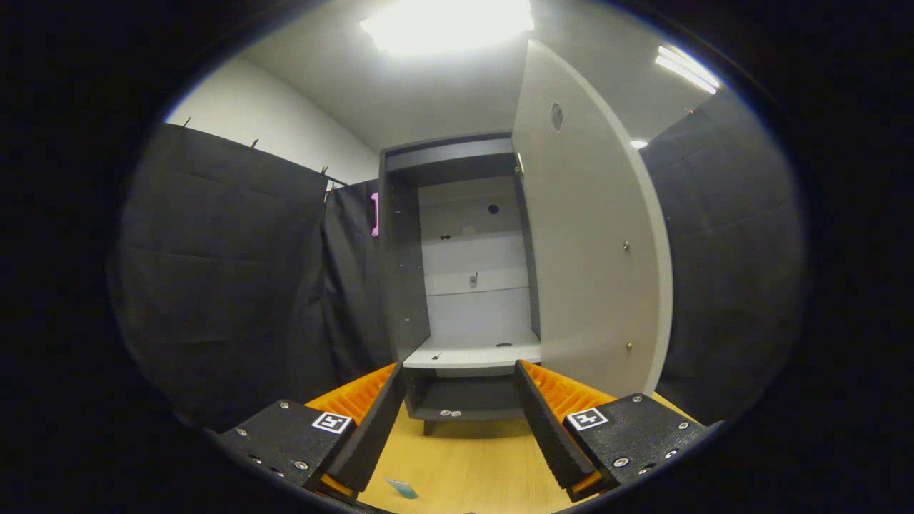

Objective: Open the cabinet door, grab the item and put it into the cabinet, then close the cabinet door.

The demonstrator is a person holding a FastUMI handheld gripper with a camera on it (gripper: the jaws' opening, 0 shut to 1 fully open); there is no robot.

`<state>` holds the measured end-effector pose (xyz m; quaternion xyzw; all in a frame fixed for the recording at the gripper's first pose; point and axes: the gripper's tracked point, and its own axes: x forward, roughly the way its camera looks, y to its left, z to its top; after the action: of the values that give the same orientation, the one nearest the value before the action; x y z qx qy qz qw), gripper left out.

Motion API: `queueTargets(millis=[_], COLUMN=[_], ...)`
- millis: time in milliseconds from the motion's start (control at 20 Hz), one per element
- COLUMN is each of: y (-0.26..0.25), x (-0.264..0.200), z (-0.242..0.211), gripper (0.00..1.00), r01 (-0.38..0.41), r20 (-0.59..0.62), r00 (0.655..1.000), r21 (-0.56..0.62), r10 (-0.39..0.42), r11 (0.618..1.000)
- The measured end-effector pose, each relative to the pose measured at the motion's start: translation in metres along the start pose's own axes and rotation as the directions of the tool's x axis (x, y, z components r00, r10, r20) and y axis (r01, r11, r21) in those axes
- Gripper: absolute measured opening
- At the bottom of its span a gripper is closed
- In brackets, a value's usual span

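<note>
Nearest the camera, the tool (460, 421) reaches forward at the bottom of the frame with its two fingers (371, 428) spread wide and nothing between them but bare wooden floor (471, 457). Each finger's mount carries a small square marker (332, 422) on its top. On the floor between the fingers, at the very bottom of the frame and close to the left one, lies a small flat teal and white item (402, 488), lying apart from the fingers as far as can be seen; what it is cannot be told. Beyond the fingertips, at the centre of the frame, stands the cabinet (460, 285), dark in its side walls and pale on its back panel. Its door (593, 243) is swung fully open to the right, showing its pale inner face with a few small fittings. Inside, a pale shelf (471, 353) sits just above the fingertips, with a small dark spot on it, and below it is a lower dark compartment (464, 400) holding a couple of small pale bits. Black cloth (228, 285) hangs to the left and right of the cabinet, and a ceiling light (446, 25) glows at top centre.
</note>
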<state>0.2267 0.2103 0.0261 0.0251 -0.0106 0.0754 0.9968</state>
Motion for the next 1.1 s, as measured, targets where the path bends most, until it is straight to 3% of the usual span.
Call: queueTargets(millis=[650,1100], y=[0.071,0.092], x=[0.043,0.053], z=[-0.201,-0.319], gripper=[0.94,0.90], r01=[-0.051,-0.036], r20=[-0.213,-0.439], r00=[0.976,0.898], r21=[0.000,-0.018], r10=[0.050,0.024], r11=[0.999,0.999])
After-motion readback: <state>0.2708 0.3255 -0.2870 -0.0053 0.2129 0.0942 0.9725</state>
